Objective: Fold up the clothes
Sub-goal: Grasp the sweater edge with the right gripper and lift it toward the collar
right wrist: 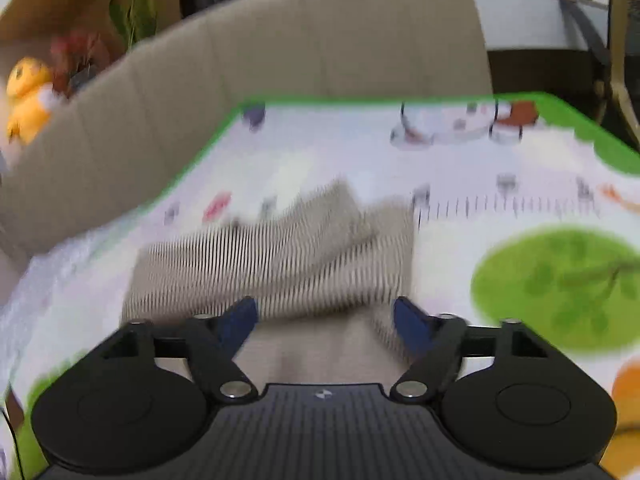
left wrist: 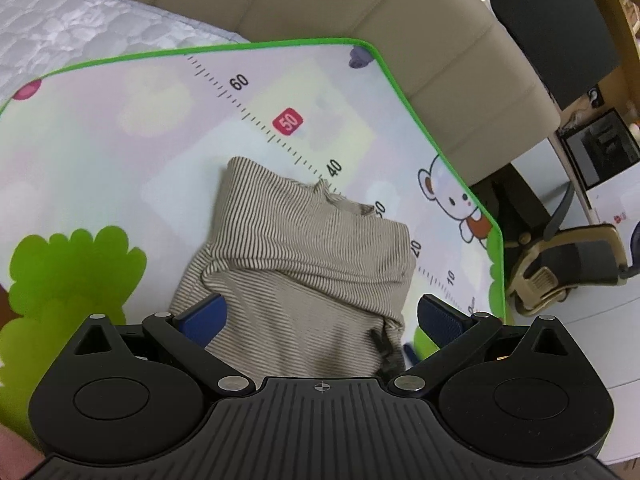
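Observation:
A beige striped garment [left wrist: 304,264] lies folded over on the printed play mat [left wrist: 120,140]. My left gripper [left wrist: 322,314] is open just above the garment's near part, its blue pads [left wrist: 204,318] spread to either side of the cloth. In the right wrist view, which is blurred, the same striped garment [right wrist: 280,256] lies on the mat [right wrist: 480,168]. My right gripper [right wrist: 326,320] is open over the garment's near edge, with blue pads [right wrist: 412,324] wide apart and nothing held.
The mat has a green border [left wrist: 424,120], a ruler print and a bear print. A beige sofa back [left wrist: 360,12] stands behind it. A white quilt [left wrist: 80,32] lies at the left. A chair base [left wrist: 560,264] and furniture stand off the mat's right edge.

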Action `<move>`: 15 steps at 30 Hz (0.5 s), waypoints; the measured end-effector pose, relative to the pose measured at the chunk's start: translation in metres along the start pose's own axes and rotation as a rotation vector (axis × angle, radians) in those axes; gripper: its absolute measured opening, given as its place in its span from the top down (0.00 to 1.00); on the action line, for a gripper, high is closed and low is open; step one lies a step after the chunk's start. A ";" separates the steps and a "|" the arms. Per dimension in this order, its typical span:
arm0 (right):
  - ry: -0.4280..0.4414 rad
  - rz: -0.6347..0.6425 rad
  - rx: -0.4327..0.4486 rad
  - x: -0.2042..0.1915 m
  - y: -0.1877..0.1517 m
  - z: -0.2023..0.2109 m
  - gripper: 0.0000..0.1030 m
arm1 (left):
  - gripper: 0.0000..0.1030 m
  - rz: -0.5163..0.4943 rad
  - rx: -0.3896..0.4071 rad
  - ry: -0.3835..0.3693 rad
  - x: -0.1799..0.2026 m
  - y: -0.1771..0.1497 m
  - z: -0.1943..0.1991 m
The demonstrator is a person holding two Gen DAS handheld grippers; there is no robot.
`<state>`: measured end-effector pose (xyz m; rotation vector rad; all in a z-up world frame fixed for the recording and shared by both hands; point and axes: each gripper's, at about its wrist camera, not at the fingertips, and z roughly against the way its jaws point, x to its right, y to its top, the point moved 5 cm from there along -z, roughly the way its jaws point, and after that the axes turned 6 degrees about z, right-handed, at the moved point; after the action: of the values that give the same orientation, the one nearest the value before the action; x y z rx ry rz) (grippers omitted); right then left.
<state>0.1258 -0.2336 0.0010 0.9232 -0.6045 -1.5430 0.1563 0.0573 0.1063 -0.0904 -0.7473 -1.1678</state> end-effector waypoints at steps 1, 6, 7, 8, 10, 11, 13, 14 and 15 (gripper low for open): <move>-0.006 -0.002 0.016 0.003 0.012 -0.007 0.44 | 0.00 -0.021 0.021 -0.005 -0.001 0.003 -0.005; -0.037 0.034 -0.012 0.007 0.043 -0.069 0.44 | 0.00 -0.247 0.304 0.168 -0.016 0.015 -0.046; -0.031 0.031 -0.043 0.007 0.042 -0.083 0.49 | 0.00 -0.311 0.364 0.202 -0.018 0.015 -0.052; -0.023 0.016 -0.069 0.007 0.040 -0.092 0.72 | 0.00 -0.370 0.405 0.225 -0.018 0.014 -0.058; -0.002 -0.038 -0.110 0.010 0.036 -0.101 0.83 | 0.00 -0.478 0.462 0.254 -0.018 0.012 -0.067; 0.014 -0.065 -0.103 0.012 0.038 -0.098 0.85 | 0.00 -0.497 0.462 0.250 -0.018 0.011 -0.072; 0.030 -0.094 -0.033 0.014 0.046 -0.074 0.86 | 0.00 -0.508 0.421 0.208 -0.020 0.009 -0.082; 0.026 -0.096 0.002 0.015 0.051 -0.061 0.86 | 0.00 -0.485 0.398 0.163 -0.021 0.010 -0.085; 0.022 -0.096 0.022 0.018 0.053 -0.050 0.86 | 0.00 -0.459 0.378 0.117 -0.022 0.010 -0.087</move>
<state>0.1971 -0.2547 0.0119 0.9974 -0.5694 -1.6122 0.2034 0.0411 0.0304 0.4842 -0.8990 -1.4269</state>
